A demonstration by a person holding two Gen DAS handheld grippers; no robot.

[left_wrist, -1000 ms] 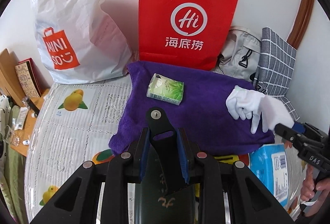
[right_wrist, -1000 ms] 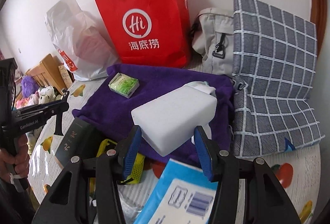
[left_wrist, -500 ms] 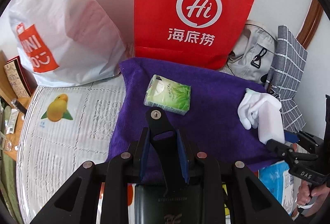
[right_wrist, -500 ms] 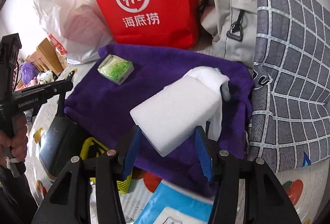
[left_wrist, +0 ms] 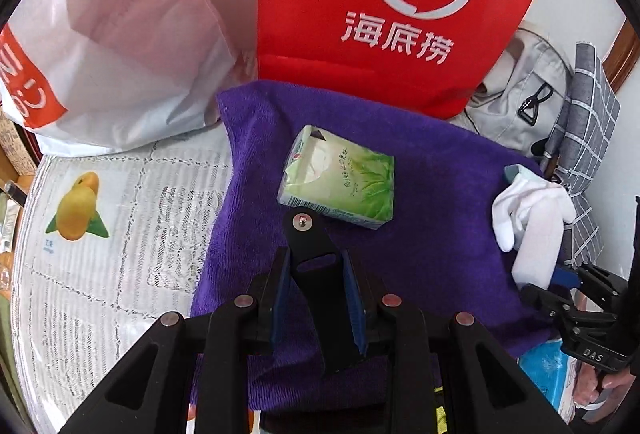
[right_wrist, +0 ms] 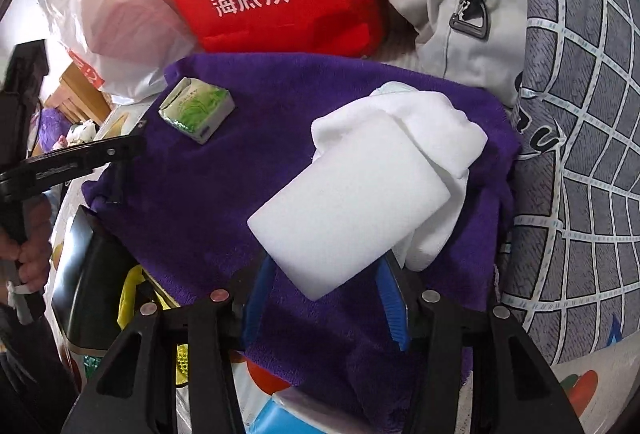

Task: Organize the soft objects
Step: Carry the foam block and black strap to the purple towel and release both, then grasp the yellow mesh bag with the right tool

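A purple towel [left_wrist: 432, 174] [right_wrist: 192, 202] is spread on the bed mat. On it lie a green tissue pack [left_wrist: 340, 182] [right_wrist: 198, 106] and a white glove [left_wrist: 532, 198] [right_wrist: 440, 126]. My left gripper [left_wrist: 316, 258] [right_wrist: 80, 158] is shut on a flat black bracket [left_wrist: 316, 290] with a screw and a slot; the bracket's tip reaches the near edge of the tissue pack. My right gripper [right_wrist: 326, 266] [left_wrist: 560, 298] is shut on a white foam block [right_wrist: 348, 206] [left_wrist: 538, 250], whose far end lies over the glove at the towel's right side.
A red paper bag [left_wrist: 400, 14], a white plastic bag [left_wrist: 120, 46] and a grey bag [left_wrist: 520, 94] stand behind the towel. A checked grey cloth [right_wrist: 580, 114] lies to the right. A dark box [right_wrist: 80, 274] and a blue-and-white pack [left_wrist: 548, 370] sit by the towel's near edge.
Both grippers have come forward and down over the towel. The bracket now reaches the tissue pack, and the foam block has sunk onto the glove. Both grips are unchanged.
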